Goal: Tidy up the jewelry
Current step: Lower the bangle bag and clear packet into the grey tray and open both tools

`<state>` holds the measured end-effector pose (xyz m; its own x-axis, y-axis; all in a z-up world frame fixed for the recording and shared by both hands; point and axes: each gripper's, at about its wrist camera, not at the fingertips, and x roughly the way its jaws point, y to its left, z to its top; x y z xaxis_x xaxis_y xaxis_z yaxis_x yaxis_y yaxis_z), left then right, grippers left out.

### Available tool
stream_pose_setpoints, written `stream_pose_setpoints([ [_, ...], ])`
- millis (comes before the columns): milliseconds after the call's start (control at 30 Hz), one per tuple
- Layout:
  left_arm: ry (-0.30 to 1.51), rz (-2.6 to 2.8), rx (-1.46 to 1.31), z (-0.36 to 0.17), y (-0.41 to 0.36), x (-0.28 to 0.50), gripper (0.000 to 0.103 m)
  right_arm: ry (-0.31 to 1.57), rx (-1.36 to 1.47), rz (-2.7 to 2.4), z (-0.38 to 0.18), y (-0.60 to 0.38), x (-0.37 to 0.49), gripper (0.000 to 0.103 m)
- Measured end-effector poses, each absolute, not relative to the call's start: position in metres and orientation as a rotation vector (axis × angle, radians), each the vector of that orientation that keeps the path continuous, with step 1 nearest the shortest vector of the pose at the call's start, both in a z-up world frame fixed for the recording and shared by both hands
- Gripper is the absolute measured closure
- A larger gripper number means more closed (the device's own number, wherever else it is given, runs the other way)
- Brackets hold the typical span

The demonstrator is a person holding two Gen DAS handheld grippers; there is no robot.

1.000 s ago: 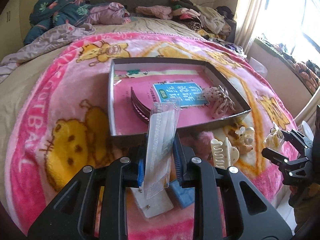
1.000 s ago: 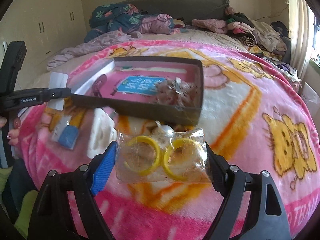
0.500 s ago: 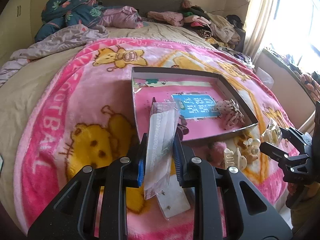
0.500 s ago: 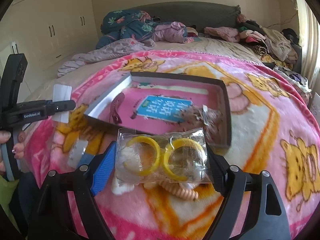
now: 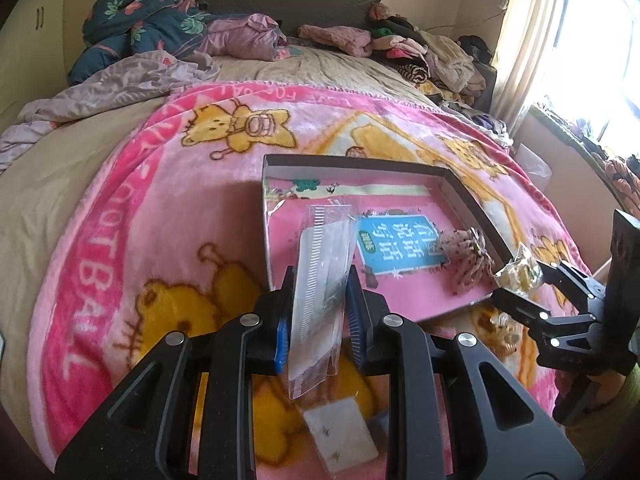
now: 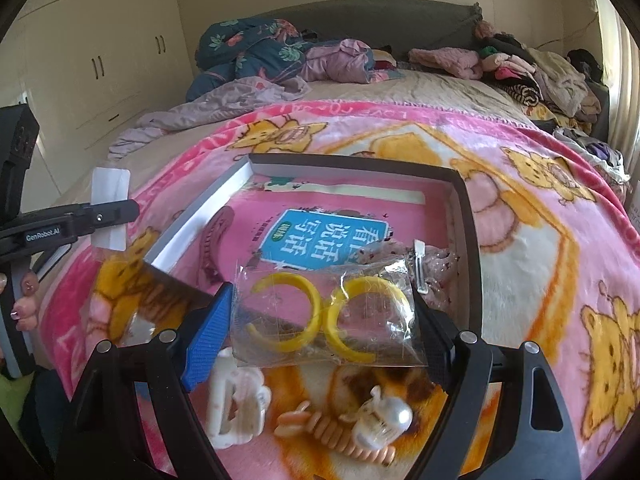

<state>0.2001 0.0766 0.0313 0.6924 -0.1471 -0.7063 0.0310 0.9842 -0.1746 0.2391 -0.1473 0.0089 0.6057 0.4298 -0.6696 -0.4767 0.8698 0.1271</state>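
1. Right now the left gripper (image 5: 320,300) is clamped on a narrow clear packet (image 5: 322,280) that stands upright between its blue pads, just short of the shallow box's (image 5: 360,164) near left corner.
2. Meanwhile the right gripper (image 6: 322,320) has its jaws wide apart but pressed on both ends of a clear bag (image 6: 326,316) holding two yellow open rings (image 6: 288,312); the bag hangs over the box's near edge.
3. Inside the box, a pink book with a blue label (image 6: 324,240) covers the floor.
4. A dark pink comb-like hair piece (image 6: 212,248) lies on the book toward the box's left wall, and a speckled pink tangle with a metal clip (image 6: 424,264) lies in the near right corner of the box.
5. Outside the box, just before its near wall, a white claw clip (image 6: 236,408), a peach spiral hair tie (image 6: 336,436) and a pearly clip (image 6: 384,416) rest on the pink bear blanket (image 6: 540,220).
6. A small white card (image 5: 340,432) lies on the blanket before the box's near left corner, under the left gripper.
7. Fingers with painted nails (image 6: 24,296) hold the left gripper's handle, left of the box.
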Motion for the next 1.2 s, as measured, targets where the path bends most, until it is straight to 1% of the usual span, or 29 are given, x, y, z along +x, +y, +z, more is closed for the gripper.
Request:
stream_pose_setpoints([
  [267,0.806,-0.126,-0.154,0.032,0.063,0.234,0.087,0.771,-0.047,0.487,0.001,-0.156,0.267,0.023],
  [633,0.865,-0.166,-0.137,0.009,0.033,0.275,0.087,0.784,-0.021,0.435,-0.01,-0.172,0.294,0.023],
  [1200,0.951,-0.221,-0.096,-0.021,0.001,0.321,0.086,0.8,-0.06,0.414,-0.027,-0.176,0.301,0.023],
])
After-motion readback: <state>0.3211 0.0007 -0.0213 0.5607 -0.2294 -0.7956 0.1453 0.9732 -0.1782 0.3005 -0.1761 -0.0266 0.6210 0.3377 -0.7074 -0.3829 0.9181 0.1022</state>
